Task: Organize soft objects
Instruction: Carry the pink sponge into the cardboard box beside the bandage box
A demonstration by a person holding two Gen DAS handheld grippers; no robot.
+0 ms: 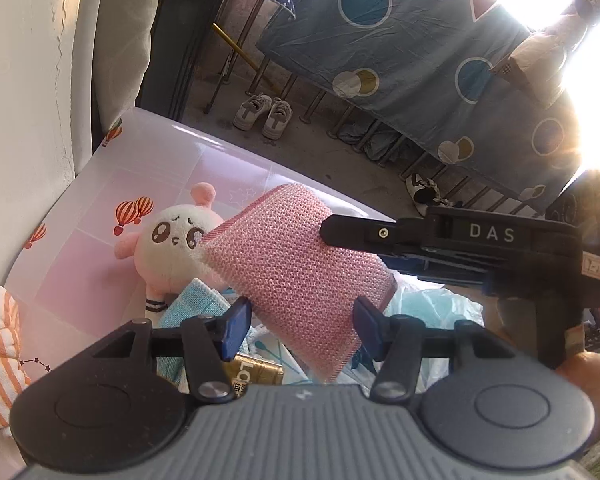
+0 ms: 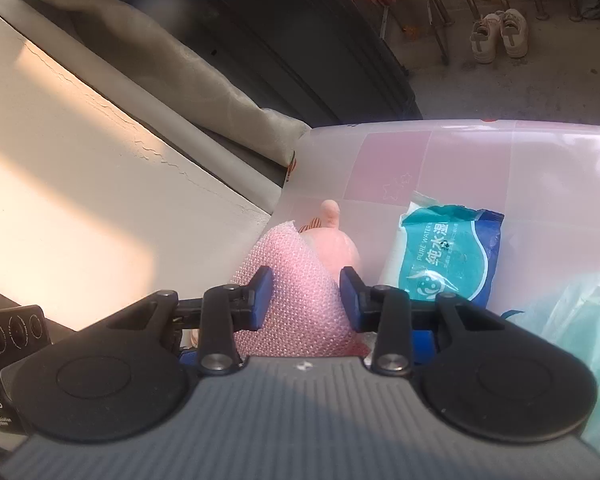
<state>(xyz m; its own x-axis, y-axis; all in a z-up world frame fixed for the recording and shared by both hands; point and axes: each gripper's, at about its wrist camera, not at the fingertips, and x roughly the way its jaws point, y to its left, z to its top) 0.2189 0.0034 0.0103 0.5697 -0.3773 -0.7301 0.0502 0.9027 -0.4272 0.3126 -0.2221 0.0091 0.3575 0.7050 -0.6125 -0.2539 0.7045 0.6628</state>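
Your L gripper (image 1: 298, 326) and R gripper (image 2: 306, 298) both clamp the pink sponge (image 1: 296, 276), held over the bin (image 1: 100, 240) w/ plush toy (image 1: 168, 248) inside.

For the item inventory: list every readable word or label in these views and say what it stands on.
"DAS": black body of the right hand-held gripper.
"DAS": black camera block at the left edge; smaller lines beneath blurred.
"PURE WATER", "纯水湿": blue-and-teal wet-wipe pack.
"Lo...": gold packet, mostly hidden.
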